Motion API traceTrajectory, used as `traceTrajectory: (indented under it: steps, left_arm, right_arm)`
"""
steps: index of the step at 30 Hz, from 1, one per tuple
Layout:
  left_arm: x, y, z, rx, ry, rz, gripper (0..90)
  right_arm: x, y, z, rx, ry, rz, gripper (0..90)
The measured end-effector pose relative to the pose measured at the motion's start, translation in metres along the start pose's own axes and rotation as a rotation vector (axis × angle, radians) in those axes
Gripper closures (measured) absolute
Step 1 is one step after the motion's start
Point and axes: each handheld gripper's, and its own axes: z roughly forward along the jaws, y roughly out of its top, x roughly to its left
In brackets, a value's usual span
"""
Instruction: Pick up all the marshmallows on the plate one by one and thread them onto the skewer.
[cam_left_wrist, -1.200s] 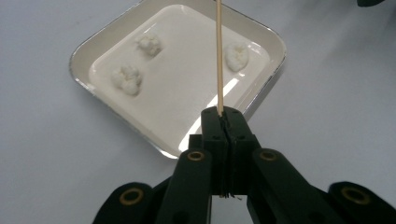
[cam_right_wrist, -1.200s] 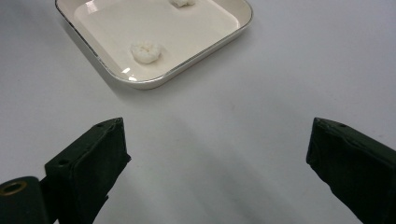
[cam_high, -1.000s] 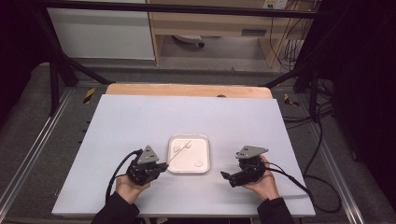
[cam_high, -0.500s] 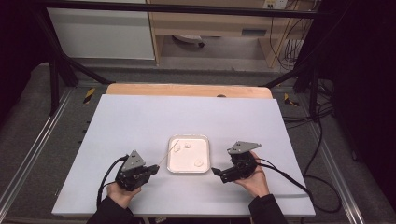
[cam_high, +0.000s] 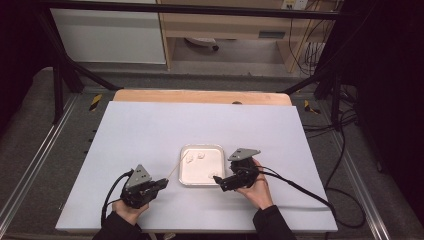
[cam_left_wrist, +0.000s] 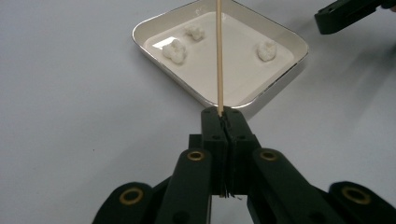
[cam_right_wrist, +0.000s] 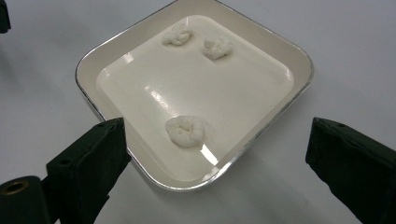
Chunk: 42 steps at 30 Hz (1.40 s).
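A thin wooden skewer (cam_left_wrist: 218, 60) sticks out of my left gripper (cam_left_wrist: 223, 112), whose jaws are shut on its near end. It reaches out over a shallow white tray (cam_left_wrist: 154, 23) holding three white lumps (cam_left_wrist: 175, 49). In the high view the left gripper (cam_high: 164, 182) lies left of the tray (cam_high: 201, 146), with the skewer (cam_high: 177, 167) slanting up over its left edge. My right gripper (cam_high: 220, 183) is at the tray's near right corner. Its jaws stand open (cam_right_wrist: 217, 140) on either side of that corner, close to one lump (cam_right_wrist: 186, 130), and grip nothing.
The tray sits near the front of a pale table top (cam_high: 200, 120) with a wooden strip (cam_high: 200, 96) along its far edge. Cables (cam_high: 300, 187) trail from the right gripper toward the right. A dark frame and shelving stand beyond the table.
The left hand has drawn back toward the near left with the skewer. The right gripper has slid left up to the tray's corner.
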Motion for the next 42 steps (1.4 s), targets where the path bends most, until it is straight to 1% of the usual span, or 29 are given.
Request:
traceTrajectory:
  steps: [2,3,4,6,8,10,12,13,18,21,22,25,27,31,34,37,42]
  left_arm:
    - [0.000,0.000,0.000,0.002,0.001,-0.003,88.0]
    - [0.000,-0.001,0.000,-0.001,0.005,-0.001,88.1]
    - [0.001,-0.001,0.001,0.002,0.004,-0.001,88.1]
    - [0.001,-0.001,0.001,0.004,0.006,-0.002,88.0]
    - [0.001,-0.001,0.001,0.005,0.005,-0.003,88.0]
    - [0.001,-0.001,0.002,0.007,0.003,-0.004,88.0]
    - [0.001,-0.002,0.003,0.010,0.003,-0.005,88.0]
    - [0.001,-0.002,0.004,0.013,0.000,-0.003,88.0]
    - [0.000,-0.002,0.004,0.010,-0.002,-0.003,88.0]
    - [0.000,-0.002,0.004,0.011,-0.004,-0.006,88.0]
    - [0.000,-0.002,0.004,0.011,-0.004,-0.006,88.0]
    - [-0.001,-0.002,0.004,0.011,-0.005,-0.004,88.0]
    - [-0.001,-0.001,0.004,0.010,-0.005,-0.003,88.0]
    - [-0.001,-0.001,0.005,0.012,-0.006,-0.005,88.0]
    - [-0.001,-0.001,0.005,0.012,-0.007,-0.003,88.0]
    - [-0.002,-0.001,0.005,0.009,-0.007,-0.002,88.0]
    - [-0.002,-0.001,0.005,0.007,-0.009,-0.004,88.0]
  right_arm:
    - [0.002,0.001,0.007,0.008,0.008,0.005,7.4]
    - [0.003,0.002,0.009,0.014,0.004,0.003,8.5]
    - [0.003,0.003,0.012,0.005,0.003,0.000,10.6]
    - [0.005,0.003,0.016,-0.008,0.012,0.009,13.6]
    - [0.005,0.003,0.021,0.004,0.013,0.006,18.7]
    - [0.006,0.002,0.024,0.010,0.001,-0.004,23.5]
    - [0.006,0.001,0.027,0.015,0.017,-0.004,28.6]
    - [0.006,0.001,0.028,0.011,0.018,-0.009,31.6]
    - [0.006,0.001,0.033,0.031,0.035,0.009,41.5]
    - [0.006,0.000,0.036,0.044,0.034,-0.008,46.5]
    - [0.008,0.000,0.038,0.055,0.027,-0.028,49.2]
    - [0.009,0.000,0.039,0.056,0.022,-0.043,51.8]
    - [0.009,0.000,0.040,0.052,0.030,-0.039,54.4]
    - [0.010,-0.001,0.039,0.052,0.022,-0.061,60.0]
    - [0.012,-0.002,0.038,0.046,0.013,-0.072,65.7]
    - [0.012,-0.002,0.038,0.043,0.013,-0.067,68.5]
    - [0.011,-0.002,0.038,0.038,0.013,-0.040,71.7]
